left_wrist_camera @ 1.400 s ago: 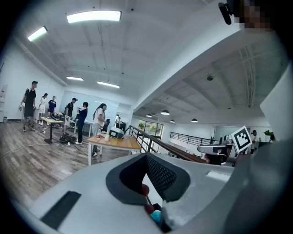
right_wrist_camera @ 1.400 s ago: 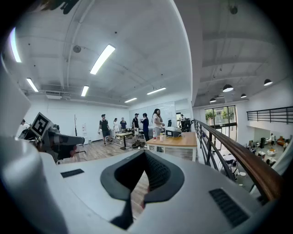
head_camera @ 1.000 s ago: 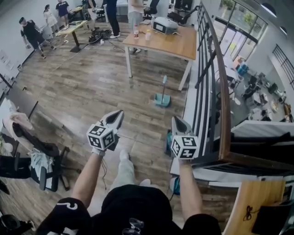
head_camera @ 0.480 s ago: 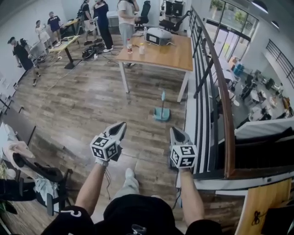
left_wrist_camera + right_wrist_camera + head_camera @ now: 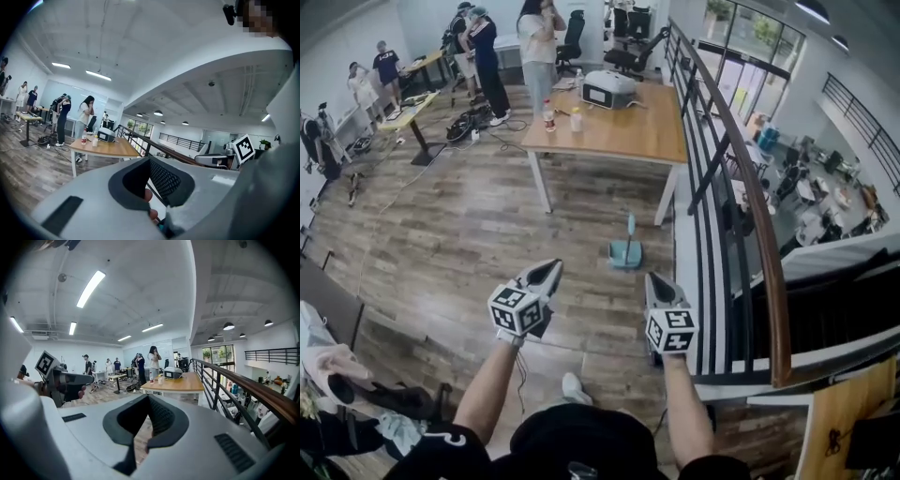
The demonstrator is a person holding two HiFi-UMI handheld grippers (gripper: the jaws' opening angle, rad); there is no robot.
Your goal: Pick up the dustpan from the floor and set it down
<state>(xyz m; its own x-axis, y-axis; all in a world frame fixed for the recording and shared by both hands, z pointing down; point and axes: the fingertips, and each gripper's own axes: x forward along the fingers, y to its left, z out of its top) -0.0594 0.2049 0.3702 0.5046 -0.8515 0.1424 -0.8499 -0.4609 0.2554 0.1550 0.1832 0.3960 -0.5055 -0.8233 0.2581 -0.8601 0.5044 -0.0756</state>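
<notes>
Both tongs were clenched with nothing between them: the left tongs (image 5: 549, 269) and the right tongs (image 5: 655, 278) were held out side by side at about the same height above the wooden floor (image 5: 469, 225), each pointing forward, and each one's own view showed its jaws pressed together at the tips. The dustpan (image 5: 625, 253), teal with its handle standing upright, sat on the floor well ahead of them, closer to the right tongs' line, just beside the foot of the black railing (image 5: 712, 159) and near the front leg of the wooden desk (image 5: 647, 131). On the desk stood a grey boxy appliance (image 5: 607, 89) and two small bottles (image 5: 577, 119). Several people (image 5: 536, 42) stood beyond the desk.
</notes>
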